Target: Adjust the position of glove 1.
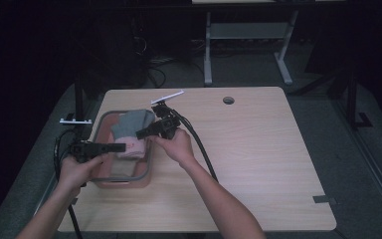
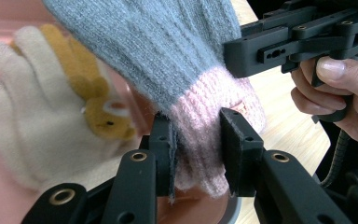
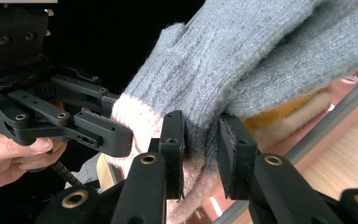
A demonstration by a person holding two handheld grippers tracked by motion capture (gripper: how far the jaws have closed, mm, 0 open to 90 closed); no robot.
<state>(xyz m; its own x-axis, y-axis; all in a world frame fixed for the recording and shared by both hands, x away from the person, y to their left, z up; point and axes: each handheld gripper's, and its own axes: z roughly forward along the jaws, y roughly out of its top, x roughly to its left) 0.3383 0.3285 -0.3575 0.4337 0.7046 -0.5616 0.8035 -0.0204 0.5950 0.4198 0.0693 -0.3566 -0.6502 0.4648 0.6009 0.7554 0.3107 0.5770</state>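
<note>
The grey glove [image 2: 168, 51] is knitted wool with a pink ribbed cuff [image 2: 205, 135], and it is held up over the tray [image 1: 101, 122] by both tools. The left gripper [image 2: 196, 154] is clenched on the pink cuff, its 2 jaws pinching the ribbing from either side. The right gripper [image 3: 200, 154] is clamped on the grey knit just above where the cuff begins, with the glove's fingers fanning away beyond its jaws.

Just behind the glove from the left gripper, a cream glove [image 2: 32, 116] lies flat in the pinkish tray, with a small yellow-brown plush animal figure [image 2: 91, 100] on it. The tray has a grey rim and rests on the wooden table [image 1: 258, 164]; a white flat piece [image 1: 167, 96] lies just past the right gripper.

The high view shows the 2 hands meeting over the tray, the left hand [image 1: 77, 169] at its near-left corner. The left gripper view makes the cuff's ribbing and the cream glove plain, and shows the right hand [image 2: 340, 88] close by. The right gripper view shows the grey fingers and a strip of yellow and cream beneath them.
</note>
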